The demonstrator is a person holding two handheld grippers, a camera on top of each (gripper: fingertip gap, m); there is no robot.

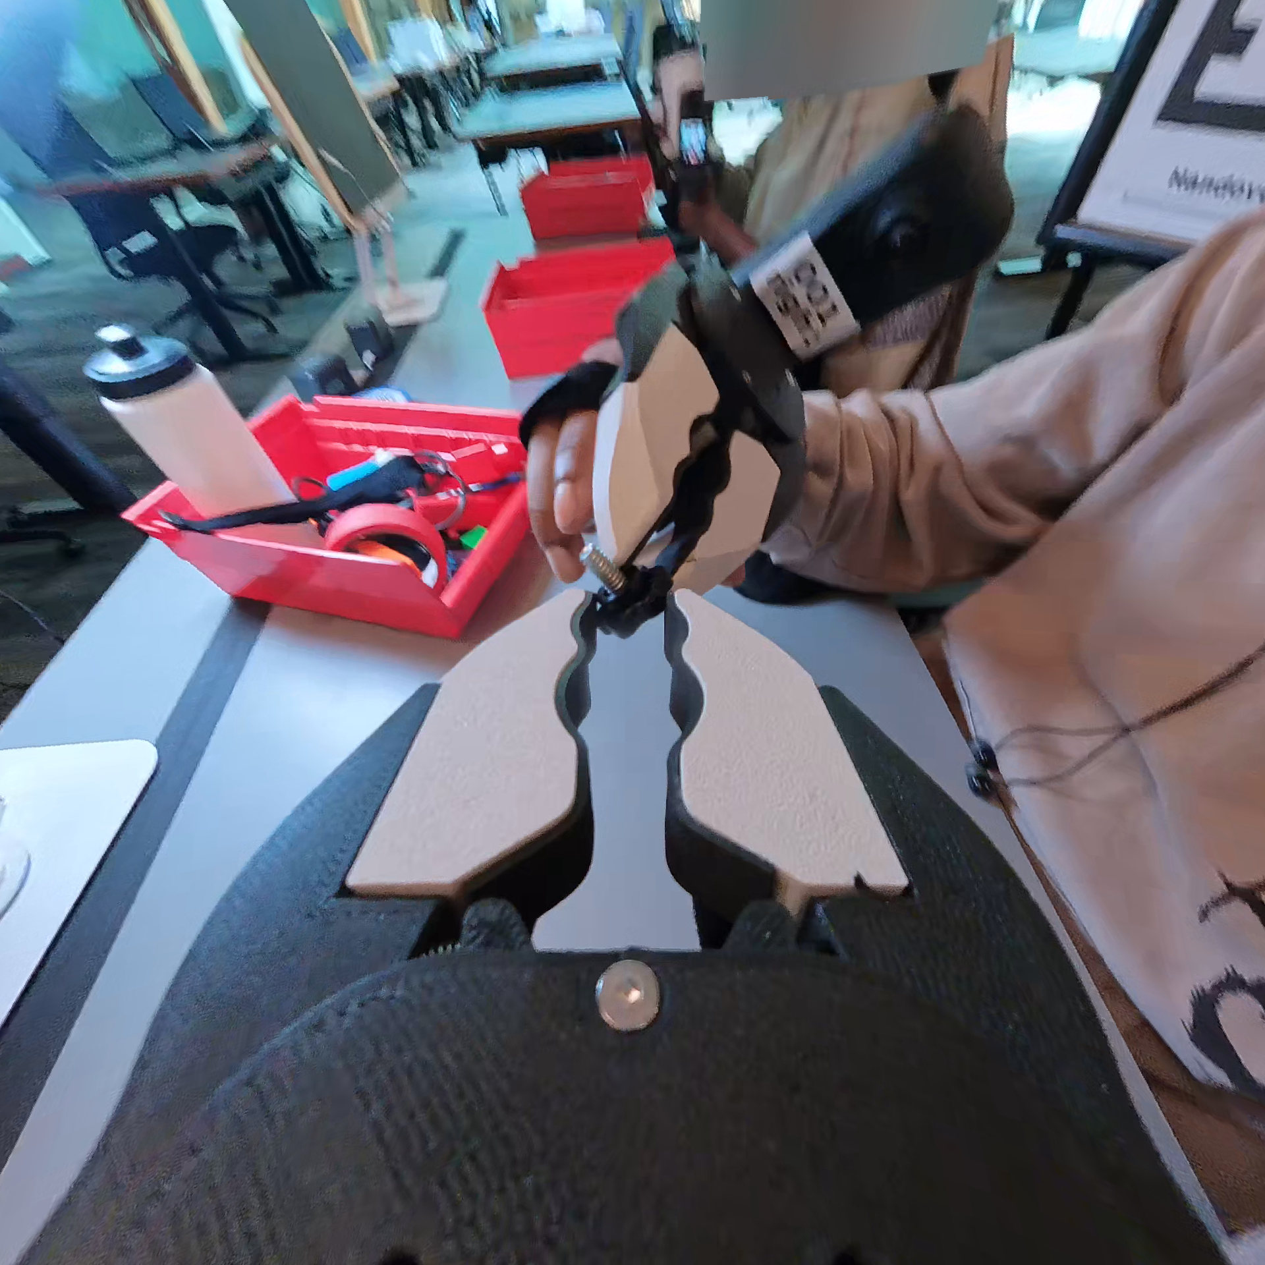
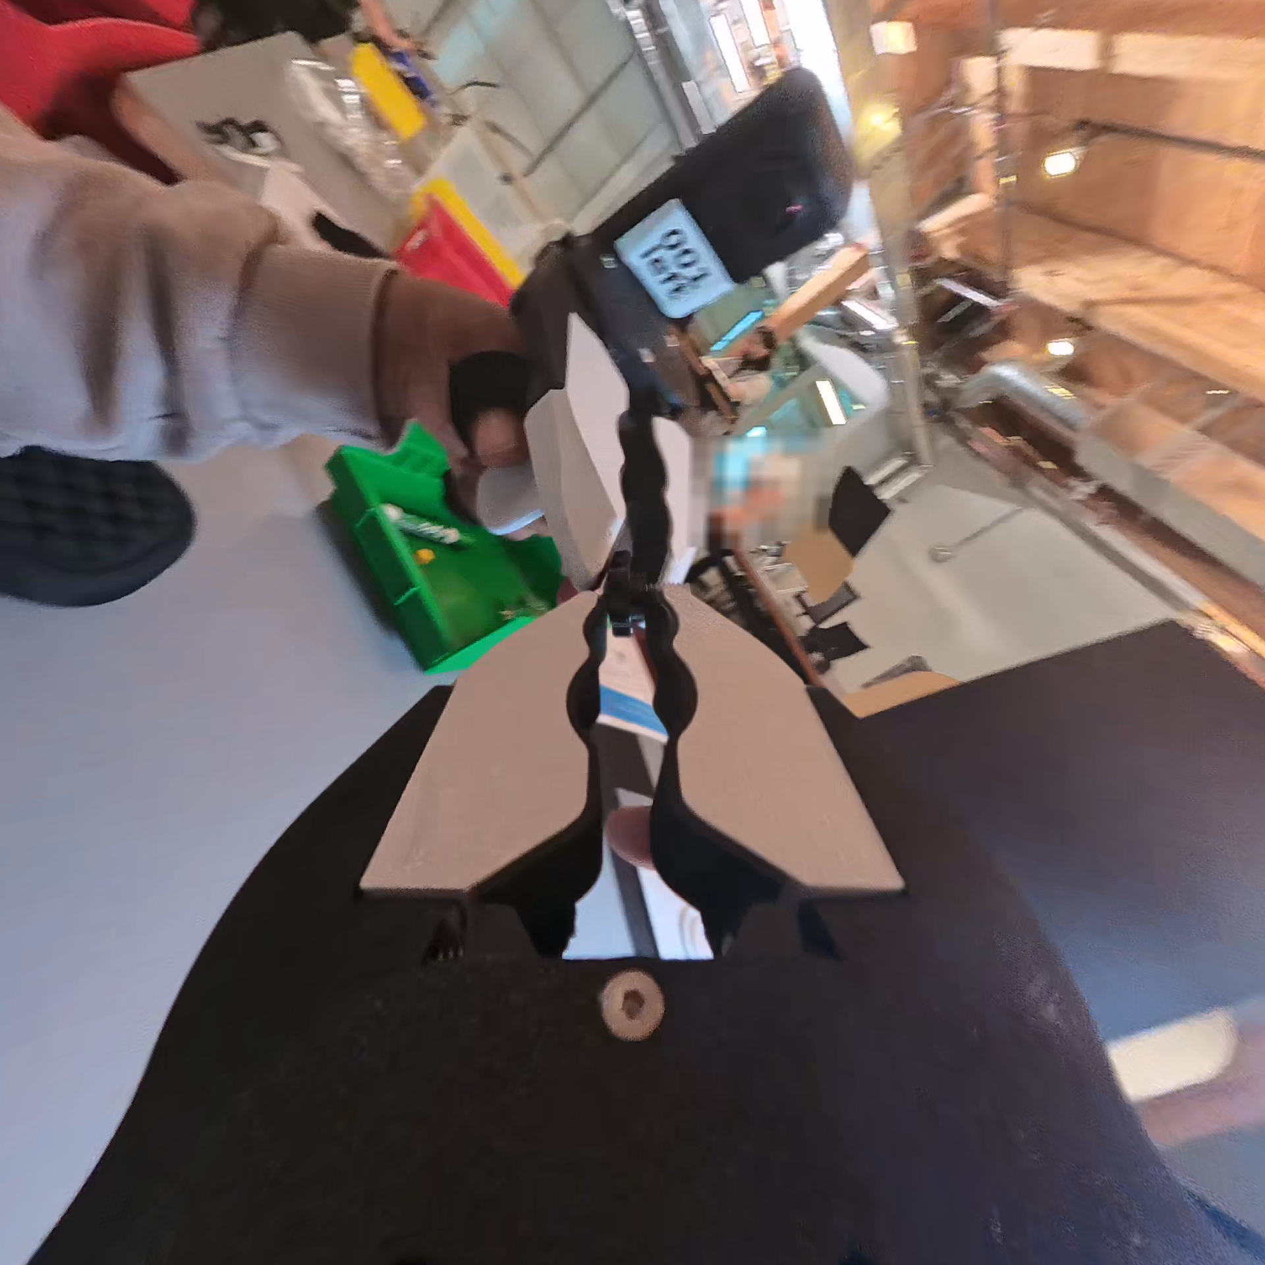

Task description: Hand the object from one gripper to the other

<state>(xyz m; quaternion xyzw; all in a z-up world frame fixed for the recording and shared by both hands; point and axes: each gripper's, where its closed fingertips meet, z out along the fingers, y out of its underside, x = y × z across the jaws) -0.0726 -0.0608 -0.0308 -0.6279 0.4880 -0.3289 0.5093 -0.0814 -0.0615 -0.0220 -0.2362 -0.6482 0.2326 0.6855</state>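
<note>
While the small black object [image 1: 626, 606] with its silver screw sits between both tips above the desk [image 1: 328, 684], your right gripper [image 1: 660, 561] pinches it and your left gripper [image 1: 628, 606] stands spread around it. Only the left wrist view shows the red bin [image 1: 328, 575]; only the right shows the green bin [image 2: 438, 582].

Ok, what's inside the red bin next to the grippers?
The red bin holds a white bottle standing at its left end, a red tape roll, a black strap and small colourful bits. Whatever lies under these is covered.
</note>
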